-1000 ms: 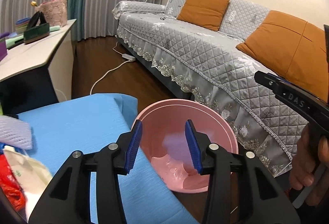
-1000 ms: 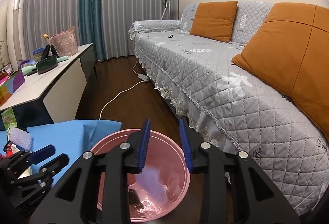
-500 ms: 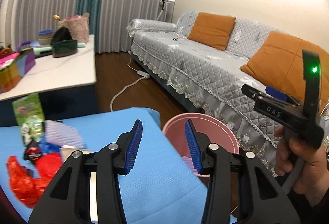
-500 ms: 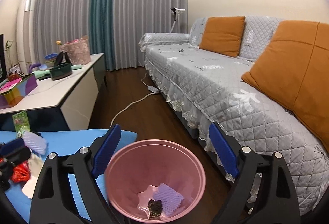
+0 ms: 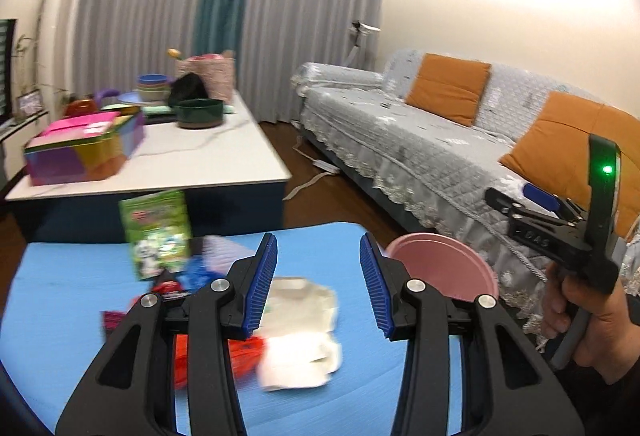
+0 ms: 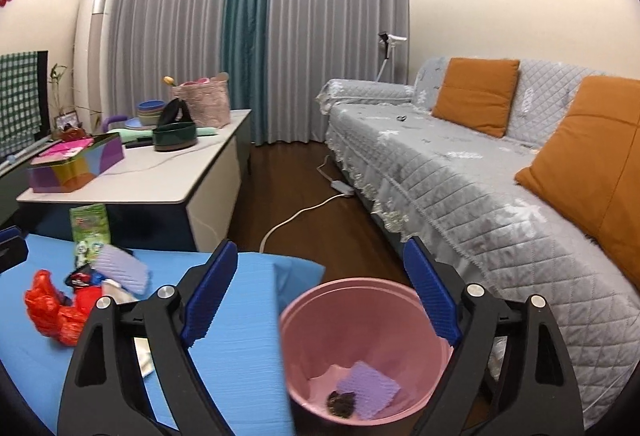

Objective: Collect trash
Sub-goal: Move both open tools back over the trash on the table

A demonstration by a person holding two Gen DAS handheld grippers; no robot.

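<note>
A pink bin (image 6: 362, 352) stands on the floor beside the blue-covered table (image 6: 244, 348). It holds a purple wrapper (image 6: 368, 394) and a dark scrap (image 6: 340, 404). My right gripper (image 6: 320, 300) is open and empty above the bin. My left gripper (image 5: 318, 286) is open and empty above the table (image 5: 64, 296), over a white wrapper (image 5: 300, 340). Trash lies there: a red bag (image 5: 240, 356), a green packet (image 5: 158, 232), a purple wrapper (image 6: 120, 268). The bin also shows in the left wrist view (image 5: 440, 268).
A grey quilted sofa (image 6: 480, 172) with orange cushions runs along the right. A white side table (image 6: 160, 172) with boxes and bowls stands behind the blue table. A white cable (image 6: 296, 216) lies on the wooden floor between them.
My right gripper opened and dropped the purple wrapper into the bin, then rose. My left gripper swung left from over the bin to over the trash on the table.
</note>
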